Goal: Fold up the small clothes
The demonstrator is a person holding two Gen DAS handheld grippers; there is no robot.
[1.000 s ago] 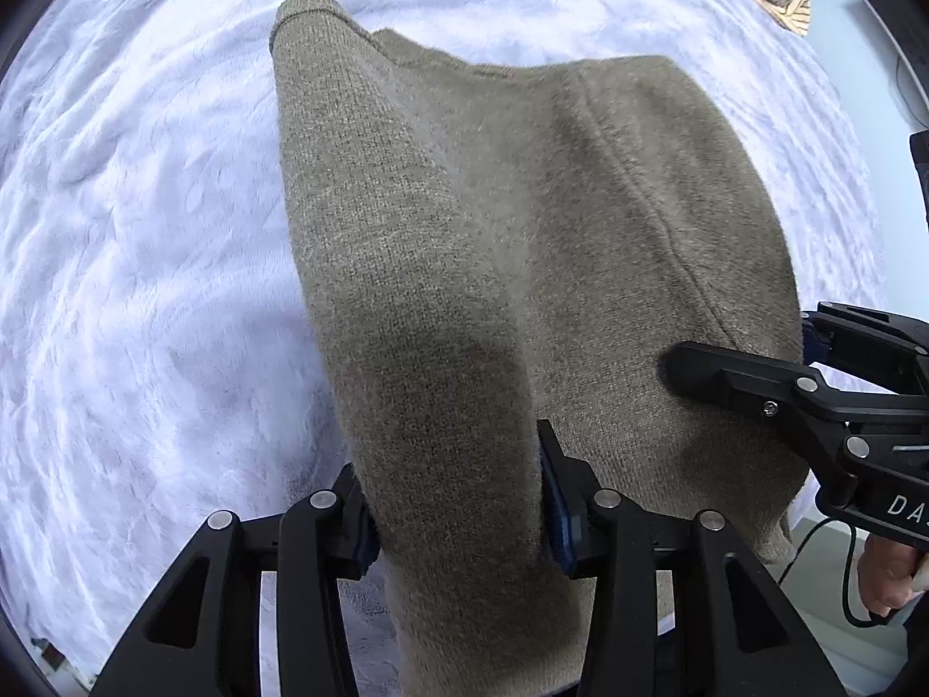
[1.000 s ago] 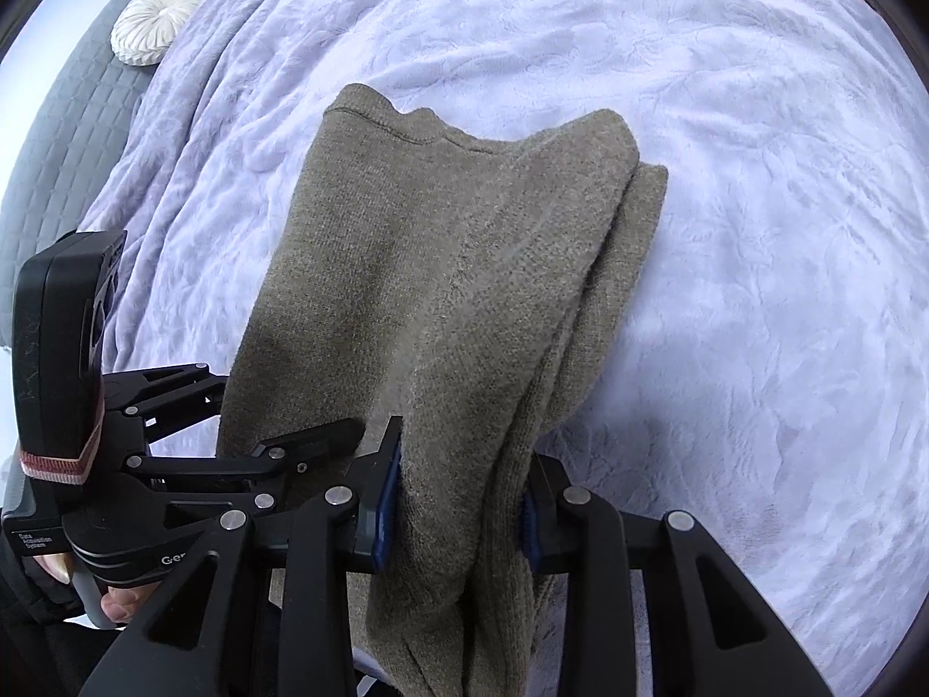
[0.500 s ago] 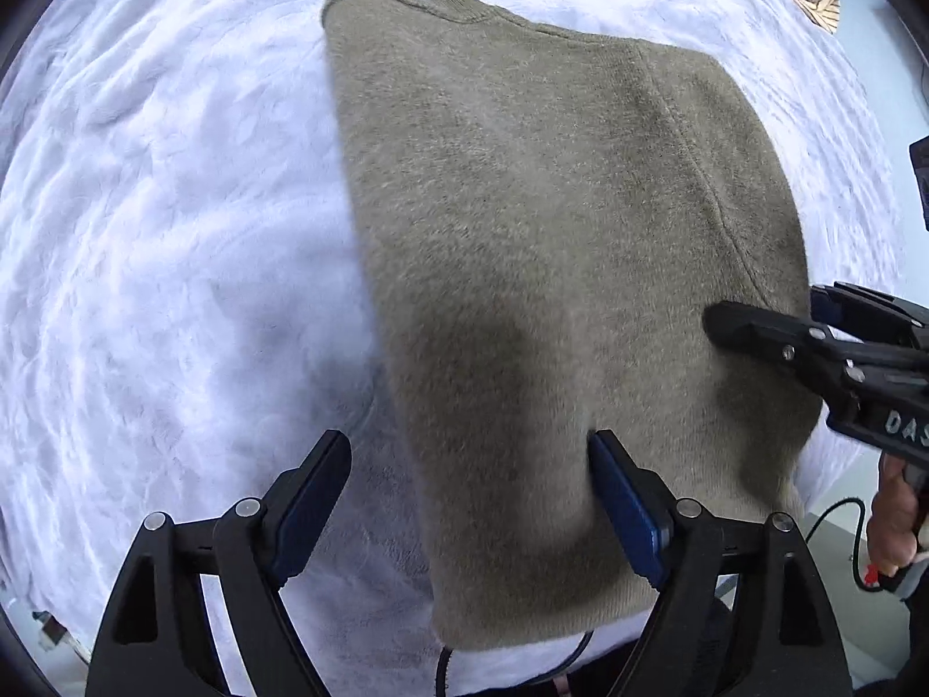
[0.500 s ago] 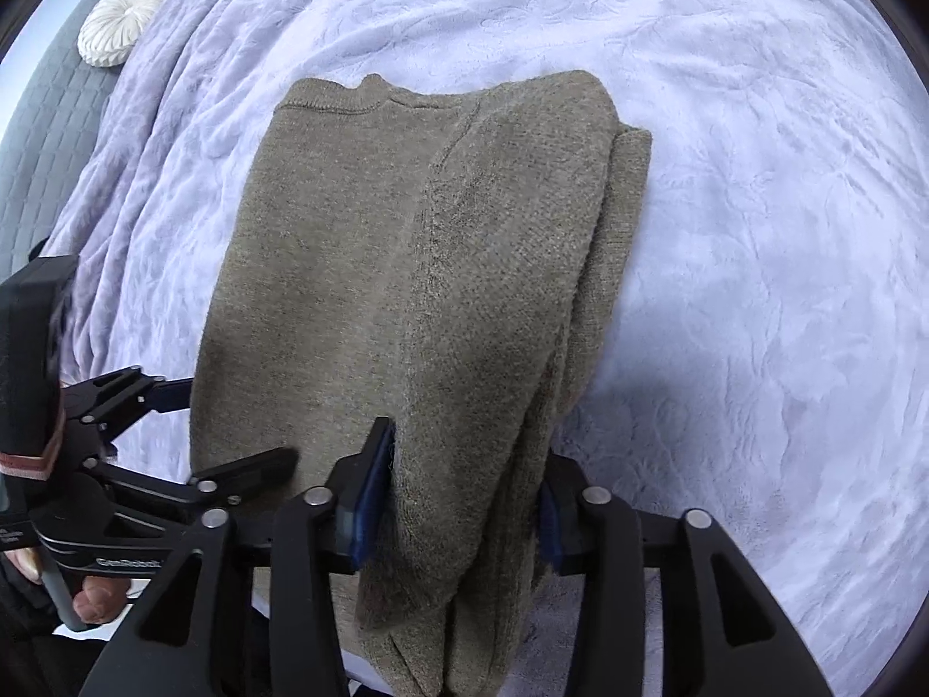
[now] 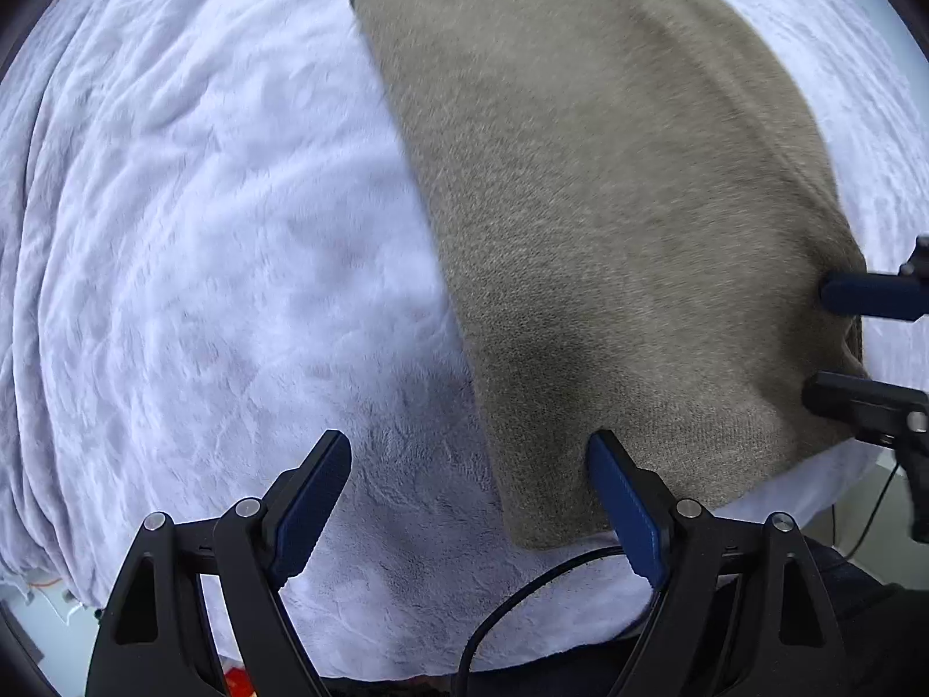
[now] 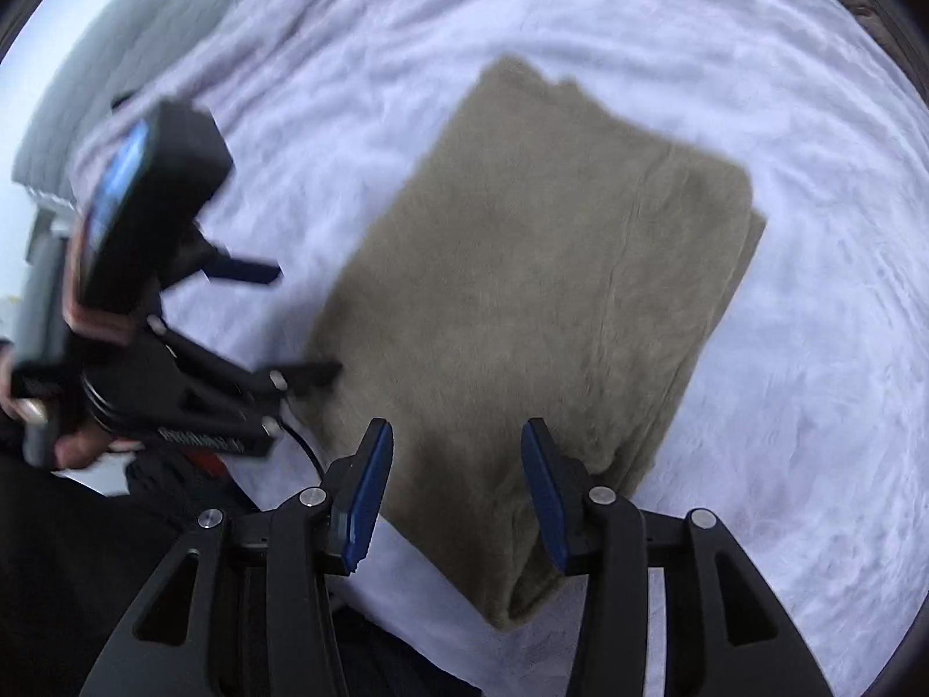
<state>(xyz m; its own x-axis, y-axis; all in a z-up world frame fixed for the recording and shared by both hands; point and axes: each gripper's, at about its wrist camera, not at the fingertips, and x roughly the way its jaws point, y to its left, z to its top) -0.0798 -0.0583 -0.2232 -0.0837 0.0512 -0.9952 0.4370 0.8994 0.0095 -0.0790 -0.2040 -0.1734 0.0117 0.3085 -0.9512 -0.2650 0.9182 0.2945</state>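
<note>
Folded olive sweater lying flat on the lilac blanket of the bed. Left hand-held gripper released, spread wide over the sweater's near left corner. Right hand-held gripper released too, poised above its near edge.

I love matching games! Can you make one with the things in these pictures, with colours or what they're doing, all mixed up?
Things:
1. sweater
2. blanket
3. left gripper
4. cable

Descriptions:
A. pale lilac and fluffy
B. thin, black, curved
C. olive-brown, lying folded
D. jaws wide open, holding nothing

Pairs: 1-C, 2-A, 3-D, 4-B
</note>
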